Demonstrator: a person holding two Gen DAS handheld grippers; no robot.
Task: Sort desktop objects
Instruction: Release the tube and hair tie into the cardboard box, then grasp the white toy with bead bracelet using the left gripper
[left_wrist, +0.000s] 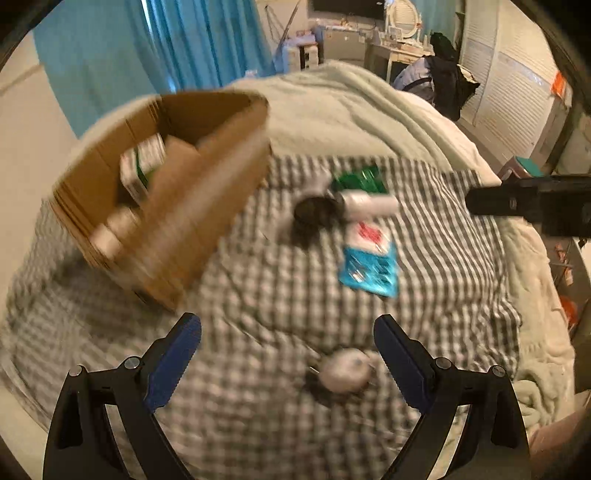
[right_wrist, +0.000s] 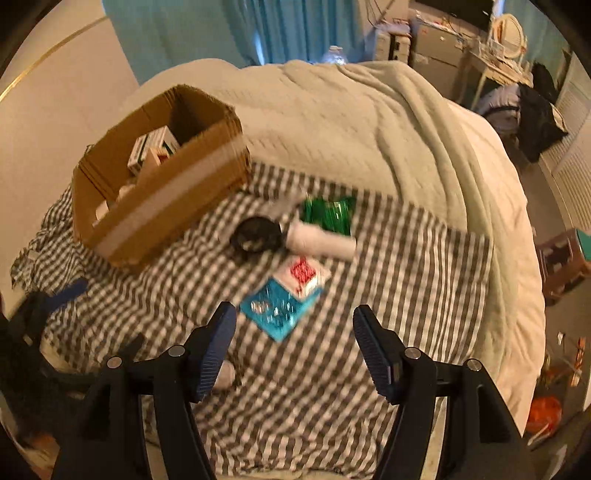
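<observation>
Both my grippers released, gripping nothing.
My left gripper and right gripper hung over the checked cloth; cardboard box held small cartons.

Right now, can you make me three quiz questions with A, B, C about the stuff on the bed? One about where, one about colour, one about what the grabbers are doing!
1. Where is the small round white thing?
A. In the box
B. On the checked cloth by the left gripper
C. On the floor

2. What colour is the packet behind the white bottle?
A. Green
B. Yellow
C. Purple

3. How are the two grippers?
A. Both shut
B. One holds the bottle
C. Both open, holding nothing

Answers: 1 B, it lies on the checked cloth near the left gripper. 2 A, it is shiny green. 3 C, the right gripper and the left one show spread fingers with nothing between.
</observation>
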